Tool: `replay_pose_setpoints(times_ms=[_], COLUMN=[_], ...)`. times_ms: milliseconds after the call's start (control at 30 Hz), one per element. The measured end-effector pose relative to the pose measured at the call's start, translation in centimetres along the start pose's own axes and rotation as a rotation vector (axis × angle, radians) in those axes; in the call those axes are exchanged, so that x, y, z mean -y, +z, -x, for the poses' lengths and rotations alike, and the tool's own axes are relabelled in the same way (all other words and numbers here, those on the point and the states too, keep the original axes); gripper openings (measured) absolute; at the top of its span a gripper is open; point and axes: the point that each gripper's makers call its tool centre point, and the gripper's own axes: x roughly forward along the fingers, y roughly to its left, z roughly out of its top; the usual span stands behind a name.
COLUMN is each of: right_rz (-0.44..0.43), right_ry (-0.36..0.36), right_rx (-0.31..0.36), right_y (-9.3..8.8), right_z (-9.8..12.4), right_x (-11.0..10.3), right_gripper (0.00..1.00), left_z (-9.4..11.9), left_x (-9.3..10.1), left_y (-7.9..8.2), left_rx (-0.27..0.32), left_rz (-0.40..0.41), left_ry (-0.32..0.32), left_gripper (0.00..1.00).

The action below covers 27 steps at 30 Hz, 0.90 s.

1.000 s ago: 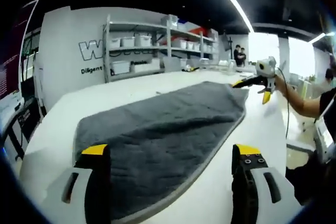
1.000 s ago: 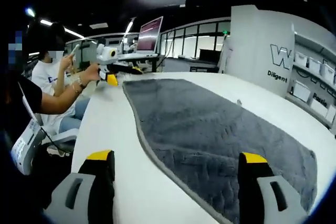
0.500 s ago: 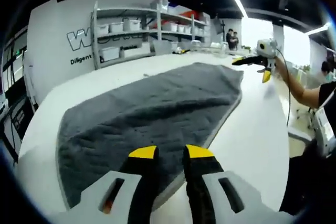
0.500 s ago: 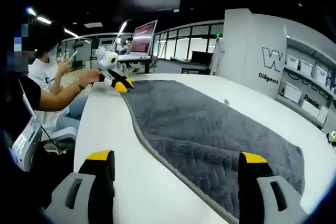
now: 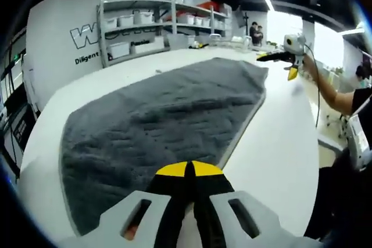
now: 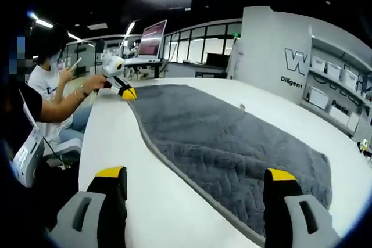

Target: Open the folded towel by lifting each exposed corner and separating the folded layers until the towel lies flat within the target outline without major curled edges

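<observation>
A dark grey towel [image 5: 168,114] with a pale border lies spread out on the white table [image 5: 279,143]. My left gripper [image 5: 187,168] is shut, its yellow tips pressed together just over the towel's near border, and I see no cloth between them. In the right gripper view that left gripper [image 6: 127,92] sits at the towel's [image 6: 226,137] far corner, held by a hand. My right gripper [image 6: 195,173] is open above the towel's border at this end, with nothing between its jaws. From the left gripper view, the right gripper [image 5: 278,65] hovers at the far end.
Shelves with white bins [image 5: 139,33] stand against a lettered wall [image 6: 290,62] beyond the table. A seated person [image 6: 49,85] is at the table's left side. A monitor [image 6: 150,39] stands past the far end. Bare table [image 6: 116,137] runs beside the towel.
My left gripper's jaws went from wide open to fully shut over the towel's near border. The right gripper stayed open. Both views shifted slightly; the towel lies as before.
</observation>
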Motion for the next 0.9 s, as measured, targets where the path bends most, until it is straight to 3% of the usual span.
replay_pose_setpoints(times_ms=[133,433,500,567,667,733,900], right_rz=[0.003,0.021,0.020,0.009,-0.006,-0.012,-0.071], right_ry=[-0.021,-0.051,-0.065,-0.073,-0.090,-0.100,-0.133], right_rx=[-0.017,-0.072,-0.083,-0.092,-0.106,-0.121,-0.106], right_y=[-0.5,-1.8,-2.2,-2.5,-2.9,-3.3,-3.4], right_z=[0.5,1.6,2.1,2.6,3.1,3.5,4.5], right_x=[0.6,1.4,1.8,2.3,2.9,3.4,5.0], right_gripper=[0.99,0.87,0.82,0.76,0.65,0.55,0.35], left_z=[0.4,0.7,0.9,1.2,2.2,2.8,3.8], left_x=[0.1,0.3,0.2,0.2,0.1,0.2,0.1], left_y=[-0.2,-0.3,0.1,1.1,2.5,3.1,3.6], left_rx=[-0.004,0.010,0.039,0.111,0.204,0.233,0.256], left_rz=[0.007,-0.006,-0.001,0.021,0.046,0.046,0.028], left_ry=[-0.007,-0.003,0.005,0.003,0.005,0.008,0.060], left_gripper=[0.01,0.03,0.13,0.31,0.40,0.46,0.82])
